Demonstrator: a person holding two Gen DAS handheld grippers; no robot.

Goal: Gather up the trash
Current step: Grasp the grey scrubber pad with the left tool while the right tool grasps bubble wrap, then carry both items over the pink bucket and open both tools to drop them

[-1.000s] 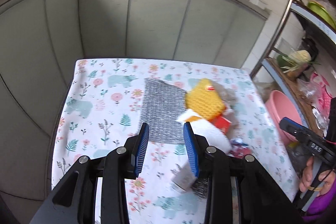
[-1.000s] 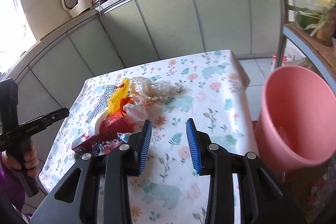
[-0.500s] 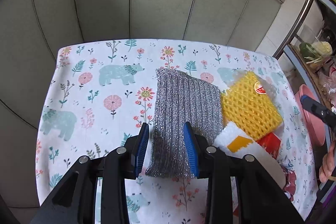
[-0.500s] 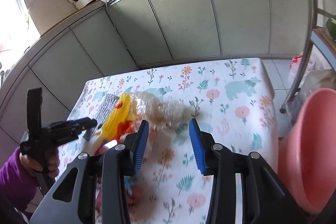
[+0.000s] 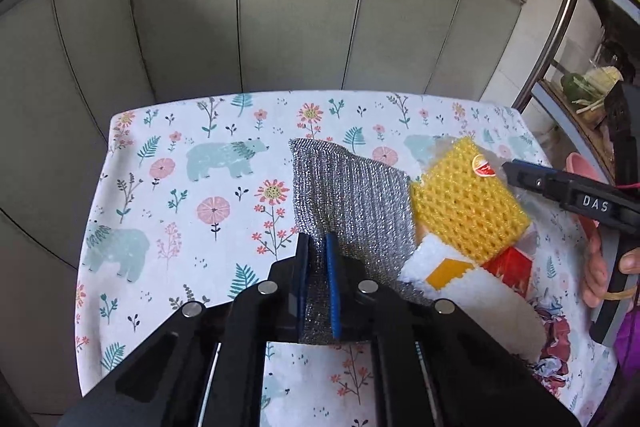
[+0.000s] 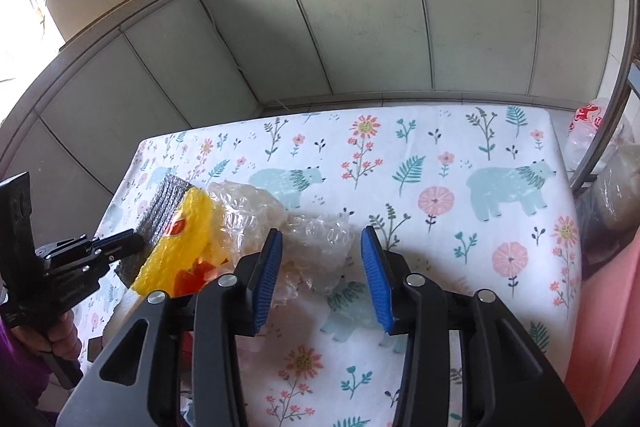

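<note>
A trash pile lies on the floral tablecloth. It holds a silver mesh cloth, a yellow foam net, white paper and a red packet. My left gripper is closing, its pads pinching the near edge of the mesh cloth. In the right wrist view, crumpled clear bubble wrap lies beside the yellow net. My right gripper straddles the wrap's right part. Its jaws are closing; the right pad stands just clear of the wrap.
A pink bucket stands off the table's right side, by a metal rack pole. Grey-green cabinet doors rise behind the table. A hand in a purple sleeve holds the left gripper.
My left jaws have shut onto the near edge of the silver mesh cloth. My right gripper has moved left and lower over the bubble wrap, and the pink bucket slid toward the view's right edge.
</note>
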